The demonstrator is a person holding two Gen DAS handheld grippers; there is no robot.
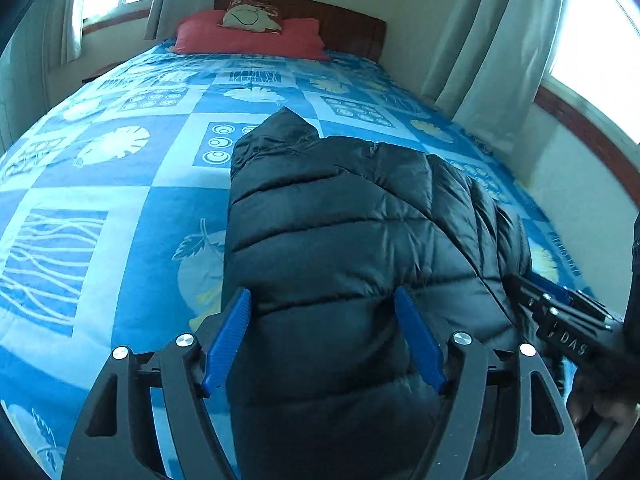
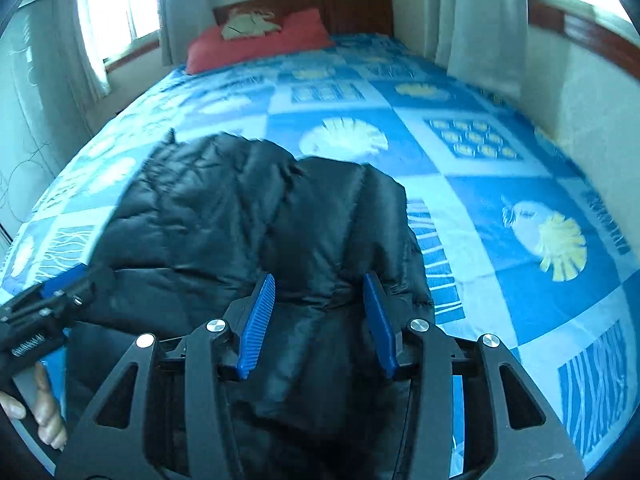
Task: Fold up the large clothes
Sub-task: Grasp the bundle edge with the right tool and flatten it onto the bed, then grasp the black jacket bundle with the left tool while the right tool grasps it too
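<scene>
One black jacket on bed, two pillows

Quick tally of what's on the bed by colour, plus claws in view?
Black quilted puffer jacket: 1
Red pillow: 1
Cream patterned cushion: 1
Blue-padded claws: 2, left claw, right claw
Total: 5
</scene>
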